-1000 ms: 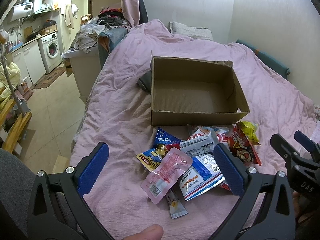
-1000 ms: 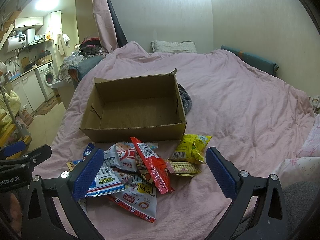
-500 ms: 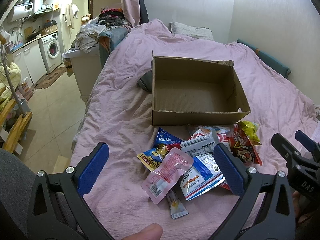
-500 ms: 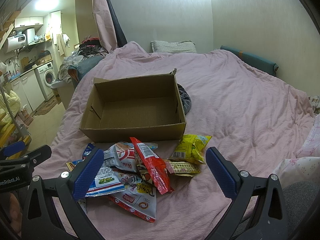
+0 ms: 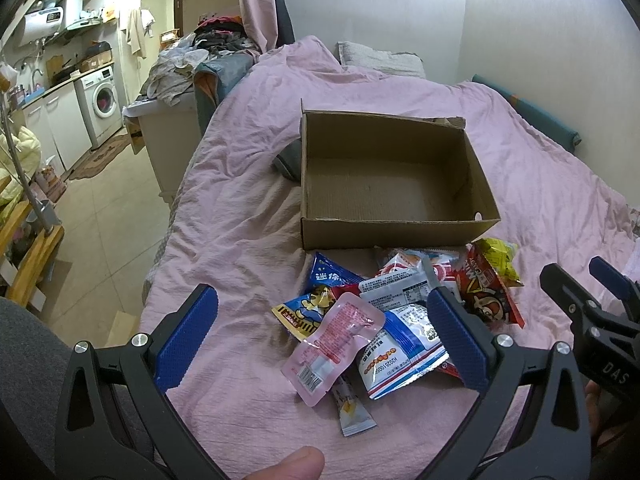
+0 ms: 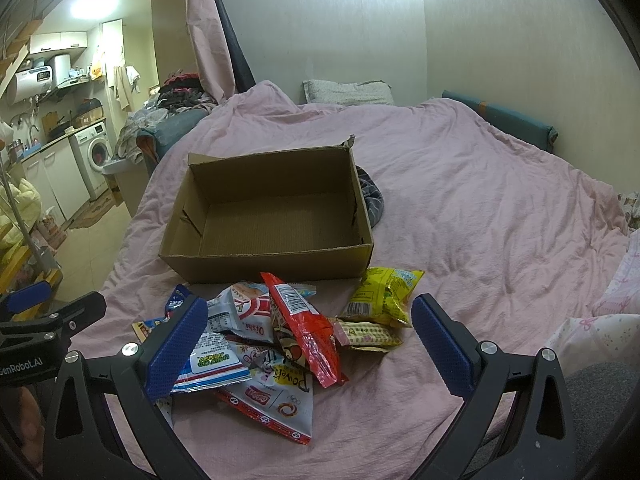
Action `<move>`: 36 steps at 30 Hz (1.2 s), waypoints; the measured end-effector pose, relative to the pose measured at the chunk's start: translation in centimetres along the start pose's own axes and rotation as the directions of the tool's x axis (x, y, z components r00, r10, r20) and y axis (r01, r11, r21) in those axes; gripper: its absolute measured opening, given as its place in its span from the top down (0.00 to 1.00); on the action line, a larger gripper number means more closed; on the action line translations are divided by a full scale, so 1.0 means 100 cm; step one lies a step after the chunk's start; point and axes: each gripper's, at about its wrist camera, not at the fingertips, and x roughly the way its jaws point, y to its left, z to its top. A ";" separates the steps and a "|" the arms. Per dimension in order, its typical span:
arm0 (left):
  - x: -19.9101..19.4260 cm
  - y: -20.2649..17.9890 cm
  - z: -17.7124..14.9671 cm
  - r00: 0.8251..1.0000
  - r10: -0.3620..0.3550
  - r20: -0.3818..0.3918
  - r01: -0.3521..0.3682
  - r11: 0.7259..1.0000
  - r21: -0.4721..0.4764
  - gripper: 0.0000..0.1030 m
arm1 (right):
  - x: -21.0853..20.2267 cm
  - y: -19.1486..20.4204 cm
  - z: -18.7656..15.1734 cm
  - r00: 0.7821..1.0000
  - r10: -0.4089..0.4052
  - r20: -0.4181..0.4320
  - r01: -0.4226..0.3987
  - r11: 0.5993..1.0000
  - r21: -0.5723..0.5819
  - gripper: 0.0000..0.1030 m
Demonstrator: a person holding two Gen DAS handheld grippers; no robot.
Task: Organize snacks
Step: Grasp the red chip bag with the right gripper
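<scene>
Seemingly nothing is packed yet: the cardboard box point(image 6: 276, 216) at frame centre sits empty, the snack packets point(image 6: 280, 328) heaped below it, left gripper point(image 5: 320, 340) and right gripper point(image 6: 308, 344) both spread wide, holding nothing.

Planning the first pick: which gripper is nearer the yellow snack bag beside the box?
Right. The yellow snack bag lies just ahead of the right gripper, by its right finger. The left gripper hovers over the pile's opposite end.
</scene>
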 end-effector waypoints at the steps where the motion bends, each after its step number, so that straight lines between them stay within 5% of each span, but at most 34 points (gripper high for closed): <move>1: 0.000 0.000 0.000 1.000 0.000 0.000 0.000 1.000 0.000 0.00 | 0.000 0.000 0.000 1.000 0.000 0.001 0.000 1.000 0.000 0.00; 14: 0.000 -0.001 0.000 1.000 -0.008 -0.005 0.008 1.000 0.001 0.00 | 0.002 -0.003 -0.002 1.000 0.010 -0.019 -0.010 1.000 0.022 0.00; 20: 0.003 0.004 0.002 1.000 0.000 -0.030 0.000 1.000 -0.018 0.00 | 0.022 -0.050 0.006 0.981 0.122 -0.153 -0.076 0.958 0.278 0.00; 24: 0.009 0.010 0.002 0.997 -0.003 -0.077 0.000 0.999 -0.047 0.00 | 0.059 -0.076 0.011 0.912 0.250 -0.325 -0.098 0.902 0.421 0.00; 29: 0.018 0.017 0.000 0.991 -0.007 -0.136 -0.005 0.996 -0.090 0.00 | 0.110 -0.076 0.011 0.741 0.431 -0.515 -0.159 0.858 0.488 0.02; 36: 0.025 0.021 0.001 0.985 0.018 -0.173 -0.035 0.995 -0.097 0.00 | 0.127 -0.015 0.020 0.707 0.280 -0.649 -0.257 0.957 0.132 0.25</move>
